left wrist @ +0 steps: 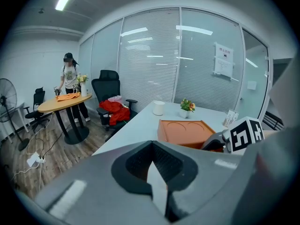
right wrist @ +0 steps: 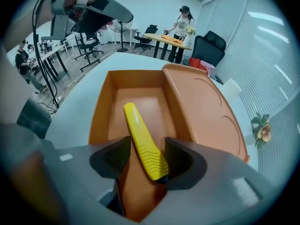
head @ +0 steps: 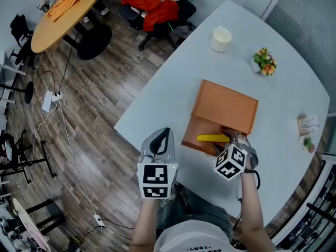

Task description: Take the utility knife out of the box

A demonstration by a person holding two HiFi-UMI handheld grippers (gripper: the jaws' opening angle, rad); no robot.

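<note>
An orange box (head: 200,126) lies open on the white table, its lid (head: 227,105) folded back beyond it. The yellow utility knife (head: 212,138) rests on the box floor. My right gripper (head: 227,139) reaches into the box from the near side. In the right gripper view the jaws stand open on either side of the knife (right wrist: 140,142); its near end lies between the dark pads (right wrist: 115,156), close to the right one. My left gripper (head: 164,135) hovers off the table's near-left edge, shut on nothing, and points toward the box (left wrist: 187,132).
A white cup (head: 221,38) and a small flower pot (head: 265,61) stand at the far side of the table (head: 168,83). A card packet (head: 307,124) lies at the right. A chair with red clothes (head: 155,7) and a round wooden table (head: 58,14) stand beyond.
</note>
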